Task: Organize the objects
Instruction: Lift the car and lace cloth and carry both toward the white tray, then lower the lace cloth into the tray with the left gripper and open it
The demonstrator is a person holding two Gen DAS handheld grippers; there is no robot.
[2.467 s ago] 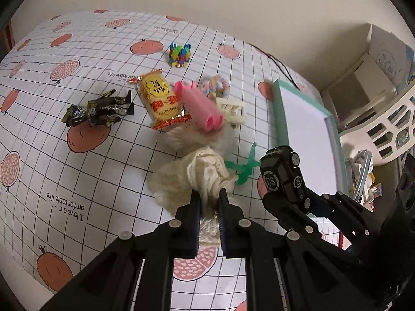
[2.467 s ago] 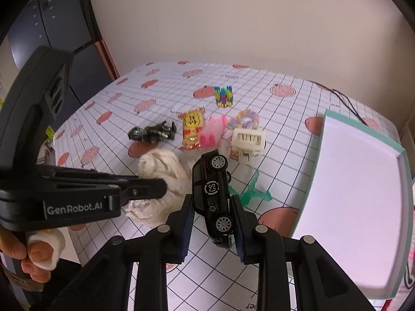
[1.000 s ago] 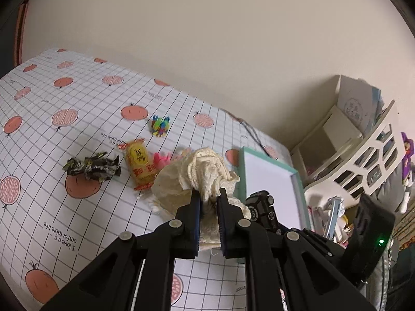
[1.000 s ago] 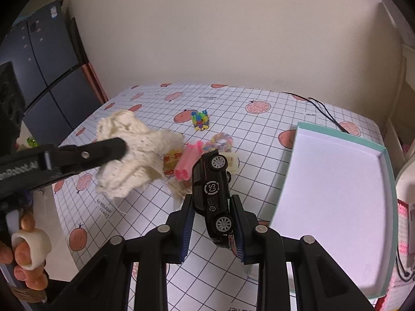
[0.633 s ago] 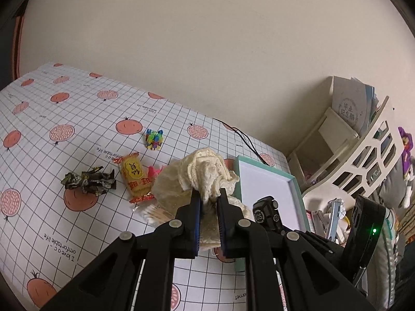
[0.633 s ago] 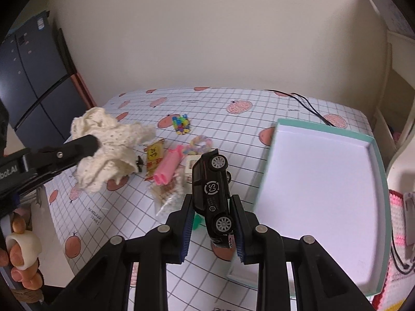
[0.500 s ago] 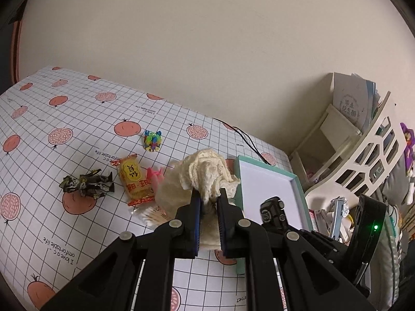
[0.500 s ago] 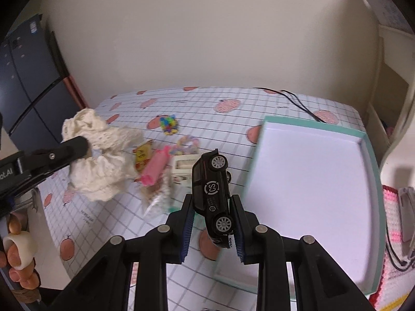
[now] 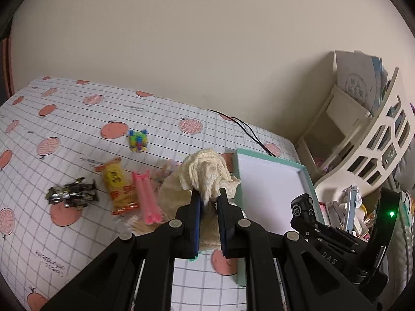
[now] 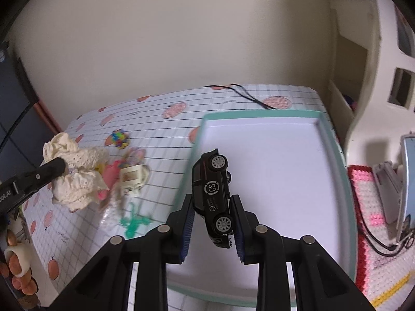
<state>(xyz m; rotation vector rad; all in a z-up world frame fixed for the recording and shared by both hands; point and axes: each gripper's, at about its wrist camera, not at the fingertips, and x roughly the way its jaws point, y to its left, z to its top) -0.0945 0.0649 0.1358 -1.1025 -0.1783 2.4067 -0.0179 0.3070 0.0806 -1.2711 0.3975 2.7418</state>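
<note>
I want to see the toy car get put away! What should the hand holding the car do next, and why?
Probably lower the black toy car a little and let it go. The right gripper is shut on the car and holds it above the white floor of the teal-rimmed tray, so it seems lined up for dropping off. The tray looks bare underneath.

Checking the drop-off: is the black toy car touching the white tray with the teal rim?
Apart. In the right wrist view the black toy car is clamped in the right gripper, held in the air above the white tray with the teal rim.
</note>
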